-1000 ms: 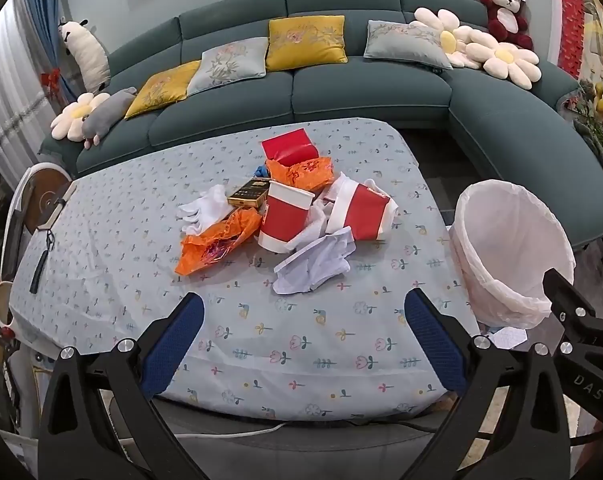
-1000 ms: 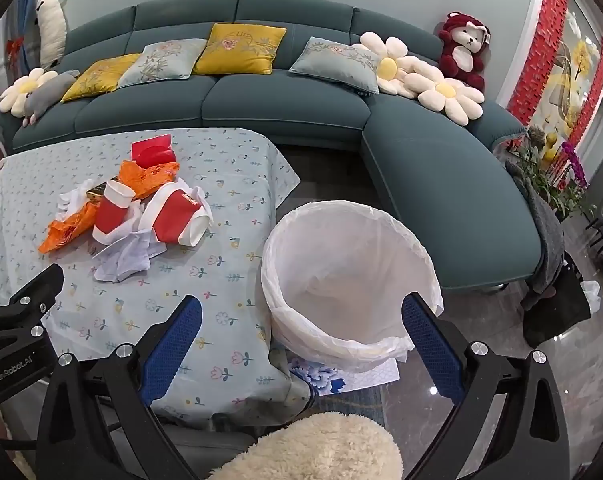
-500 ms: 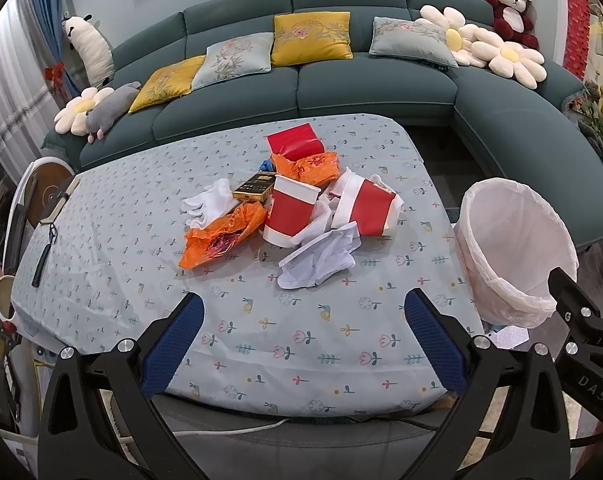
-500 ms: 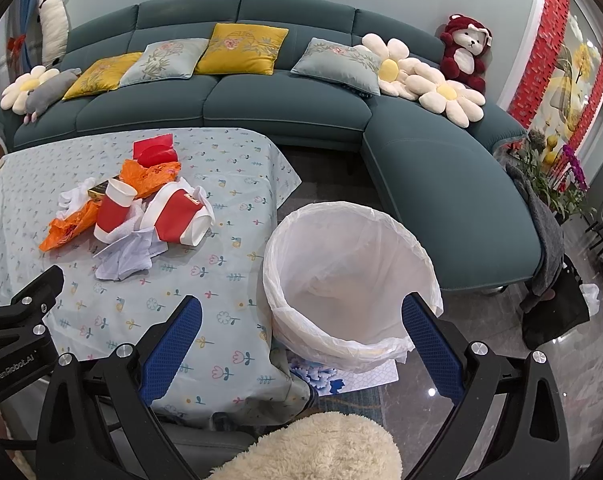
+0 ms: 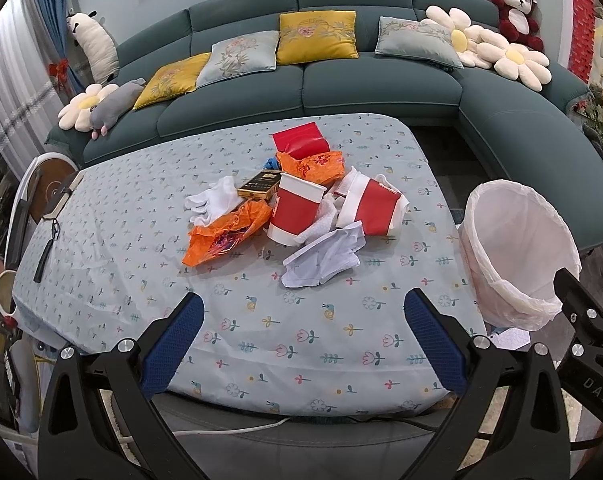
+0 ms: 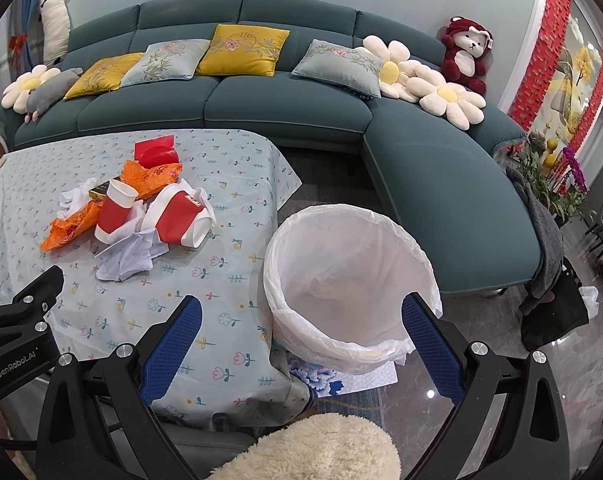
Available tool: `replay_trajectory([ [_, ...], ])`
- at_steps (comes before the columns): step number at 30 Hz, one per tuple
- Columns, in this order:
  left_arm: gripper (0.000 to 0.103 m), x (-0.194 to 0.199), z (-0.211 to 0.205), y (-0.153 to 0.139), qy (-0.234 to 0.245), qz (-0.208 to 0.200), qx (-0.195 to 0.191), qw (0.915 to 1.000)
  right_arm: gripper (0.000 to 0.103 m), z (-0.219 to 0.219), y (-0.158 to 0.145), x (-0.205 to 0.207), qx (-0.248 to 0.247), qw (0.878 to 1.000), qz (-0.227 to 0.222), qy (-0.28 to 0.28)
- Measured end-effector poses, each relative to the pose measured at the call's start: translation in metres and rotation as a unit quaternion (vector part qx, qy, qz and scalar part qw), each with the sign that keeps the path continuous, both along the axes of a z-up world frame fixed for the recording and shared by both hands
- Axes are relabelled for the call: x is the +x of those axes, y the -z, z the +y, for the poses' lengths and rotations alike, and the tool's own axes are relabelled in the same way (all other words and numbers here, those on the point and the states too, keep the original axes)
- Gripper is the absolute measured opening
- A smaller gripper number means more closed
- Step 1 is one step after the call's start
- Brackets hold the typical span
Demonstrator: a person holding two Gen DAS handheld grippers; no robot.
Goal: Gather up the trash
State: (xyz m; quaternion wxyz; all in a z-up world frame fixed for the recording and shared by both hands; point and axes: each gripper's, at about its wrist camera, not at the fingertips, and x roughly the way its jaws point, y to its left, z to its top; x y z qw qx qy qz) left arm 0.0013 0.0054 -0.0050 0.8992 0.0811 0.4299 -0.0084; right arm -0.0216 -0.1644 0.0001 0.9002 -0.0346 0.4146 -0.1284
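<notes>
Nothing collected yet, as far as the views show. The trash sits in one pile mid-table (image 5: 113, 248): an upright red paper cup (image 5: 295, 212), a second red cup (image 5: 375, 208) tipped on its side just beside it, crumpled white paper (image 5: 325, 258) at the near edge of the pile, an orange wrapper (image 5: 225, 236) on the left, another orange wrapper (image 5: 313, 164) behind, a red packet (image 5: 301, 142) at the far end, a small dark box (image 5: 259, 186) and white gloves (image 5: 215, 202).

The bin (image 6: 349, 276), lined with a white bag, stands on the floor just off the table's right edge; it looks empty inside, apart from bag folds.

Left gripper (image 5: 301, 344) hangs over the near table edge, jaws spread wide, holding nothing, aimed at the pile but well short of it. Right gripper (image 6: 301, 344) also wide and empty, pointing at the gap between table corner and bin.

Judged progress: at the start. Every piece still to be picked and dropped in the bin. The crumpled paper is nearest the left gripper, so a likely first pick.
</notes>
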Motion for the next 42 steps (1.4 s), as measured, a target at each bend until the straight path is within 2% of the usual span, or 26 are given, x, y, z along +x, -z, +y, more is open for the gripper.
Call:
replay_trajectory([
  [42,0.091,-0.0009,-0.0078,-0.0005,0.009,-0.001,0.002,1.0,0.096,0.0002,-0.0008,0.0011,-0.001,1.0,-0.002,0.0],
])
